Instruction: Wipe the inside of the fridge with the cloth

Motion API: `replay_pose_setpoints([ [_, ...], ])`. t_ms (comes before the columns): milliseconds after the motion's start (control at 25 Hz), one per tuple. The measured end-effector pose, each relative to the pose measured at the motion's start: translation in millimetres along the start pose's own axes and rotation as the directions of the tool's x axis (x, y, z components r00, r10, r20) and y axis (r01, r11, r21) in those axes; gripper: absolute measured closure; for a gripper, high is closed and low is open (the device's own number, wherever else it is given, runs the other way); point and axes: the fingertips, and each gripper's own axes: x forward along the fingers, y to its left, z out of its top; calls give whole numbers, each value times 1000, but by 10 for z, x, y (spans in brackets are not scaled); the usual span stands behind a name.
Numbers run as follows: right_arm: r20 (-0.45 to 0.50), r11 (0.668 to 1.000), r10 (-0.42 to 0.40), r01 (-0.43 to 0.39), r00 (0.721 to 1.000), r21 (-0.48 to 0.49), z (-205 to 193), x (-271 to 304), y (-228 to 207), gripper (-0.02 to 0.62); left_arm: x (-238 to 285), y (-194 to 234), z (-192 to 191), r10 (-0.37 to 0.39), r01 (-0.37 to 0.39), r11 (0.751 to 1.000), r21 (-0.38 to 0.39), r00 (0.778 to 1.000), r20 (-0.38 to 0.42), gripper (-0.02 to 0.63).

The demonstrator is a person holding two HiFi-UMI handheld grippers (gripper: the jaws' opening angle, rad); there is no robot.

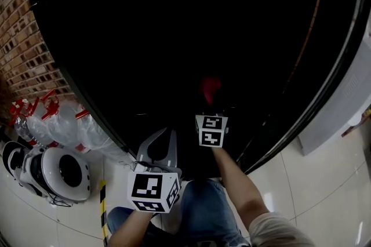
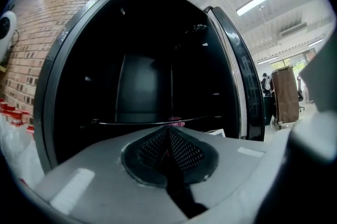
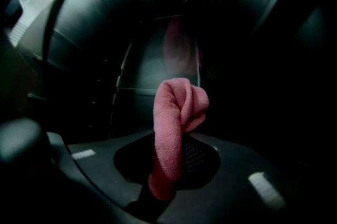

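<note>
The fridge (image 1: pixel 174 20) stands open, its inside black and dim in the head view. My right gripper (image 1: pixel 210 102) reaches into it, shut on a pink cloth (image 1: pixel 210 88). In the right gripper view the cloth (image 3: pixel 176 118) stands up from between the jaws of the right gripper (image 3: pixel 169 170) as a folded roll, in front of the fridge's back wall (image 3: pixel 158 65). My left gripper (image 1: pixel 157 150) hangs lower, outside the opening, shut on nothing. Seen from the left gripper (image 2: pixel 168 139), the fridge cavity (image 2: pixel 142 75) has a thin shelf (image 2: pixel 126 123), and a bit of the cloth (image 2: pixel 176 122) shows over it.
The fridge door (image 2: pixel 245 86) stands open on the right. A brick wall (image 1: pixel 20 37) is on the left, with bagged red-capped bottles (image 1: pixel 58 121) and a white round device (image 1: pixel 64 170) on the tiled floor below it. Yellow-black tape (image 1: pixel 103 205) marks the floor near my knees (image 1: pixel 203 211).
</note>
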Motion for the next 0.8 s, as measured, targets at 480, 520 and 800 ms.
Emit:
replay_pose_setpoints([
  [480, 30, 999, -5, 4, 1000, 50, 45, -1078, 76, 534, 107, -209, -119, -47, 47, 999, -16, 999, -3, 597],
  [520, 33, 998, -9, 7, 999, 59, 49, -1174, 75, 534, 110, -220, -135, -51, 51, 999, -16, 999, -4, 597],
  [800, 60, 997, 6, -11, 998, 73, 160, -1683, 173, 534, 82, -317, -300, -72, 71, 997, -20, 997, -27, 597],
])
